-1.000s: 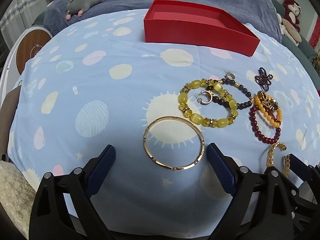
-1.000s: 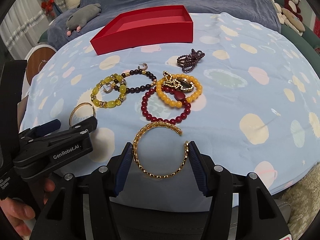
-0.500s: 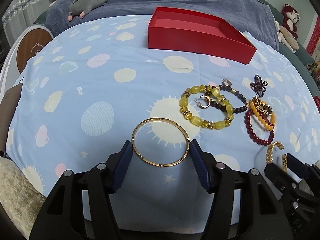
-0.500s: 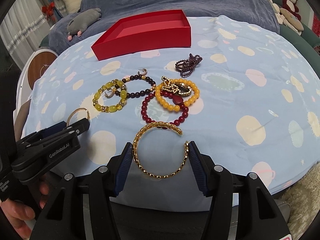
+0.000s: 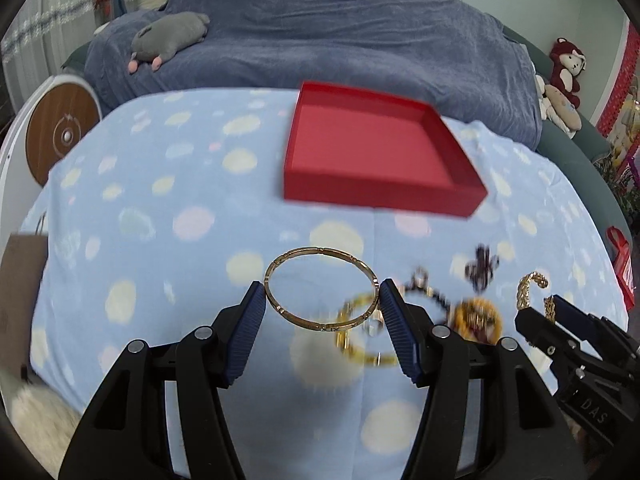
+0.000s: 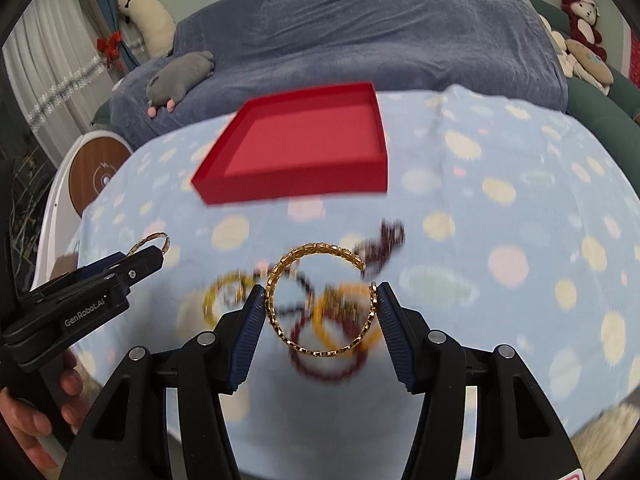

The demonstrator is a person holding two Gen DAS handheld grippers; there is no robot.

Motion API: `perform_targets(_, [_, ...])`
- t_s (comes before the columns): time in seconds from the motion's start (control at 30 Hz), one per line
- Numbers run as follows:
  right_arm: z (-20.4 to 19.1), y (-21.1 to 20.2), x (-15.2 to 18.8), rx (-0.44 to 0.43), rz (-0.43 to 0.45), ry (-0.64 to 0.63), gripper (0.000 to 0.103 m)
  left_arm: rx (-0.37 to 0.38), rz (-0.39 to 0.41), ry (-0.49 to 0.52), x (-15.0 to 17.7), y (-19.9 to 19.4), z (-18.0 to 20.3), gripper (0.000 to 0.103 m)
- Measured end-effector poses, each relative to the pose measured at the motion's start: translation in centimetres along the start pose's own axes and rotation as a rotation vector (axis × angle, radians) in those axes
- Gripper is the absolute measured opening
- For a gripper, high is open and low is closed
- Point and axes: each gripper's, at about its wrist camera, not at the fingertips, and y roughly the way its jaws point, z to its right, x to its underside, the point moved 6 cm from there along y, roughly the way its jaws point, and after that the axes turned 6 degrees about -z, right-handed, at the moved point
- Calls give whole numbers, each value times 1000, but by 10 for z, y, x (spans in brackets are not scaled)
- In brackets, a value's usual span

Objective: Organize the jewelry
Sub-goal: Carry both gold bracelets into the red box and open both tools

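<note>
My left gripper [image 5: 322, 294] is shut on a thin gold bangle [image 5: 320, 256], which hangs above the blue spotted cloth [image 5: 160, 240]. In the right wrist view my right gripper [image 6: 320, 294] is shut on an open gold chain cuff [image 6: 276, 276], also lifted off the cloth. The empty red tray [image 5: 384, 192] [image 6: 292, 192] lies farther back on the cloth. Below the grippers, blurred by motion, lie the yellow bead bracelet [image 6: 224, 296], orange and dark red bead bracelets [image 6: 332, 364] and a small purple bead piece [image 6: 384, 240]. Each gripper shows in the other's view, the right gripper [image 5: 548, 312] and the left gripper [image 6: 148, 252].
A blue-covered sofa [image 5: 360, 40] with a grey plush toy [image 5: 168, 40] stands behind the table. A round wooden-topped stool [image 5: 60, 136] is at the left. Plush toys [image 5: 564, 72] sit at the far right. A person's hand [image 6: 36, 420] holds the left gripper.
The left jaws closed onto the gold bangle. Both grippers then rose with their bracelets off the cloth and moved toward the red tray, which looks nearer and larger now.
</note>
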Motion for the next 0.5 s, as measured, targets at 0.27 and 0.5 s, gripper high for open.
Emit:
perform_targets(0.27, [3,31,-124,-18,61,-17,54,34,45,-17,-115,36,11,56])
perform_targets(0.5, [2,90,-200,-1,51,-48,54,1,31,34,-186,101,27,56])
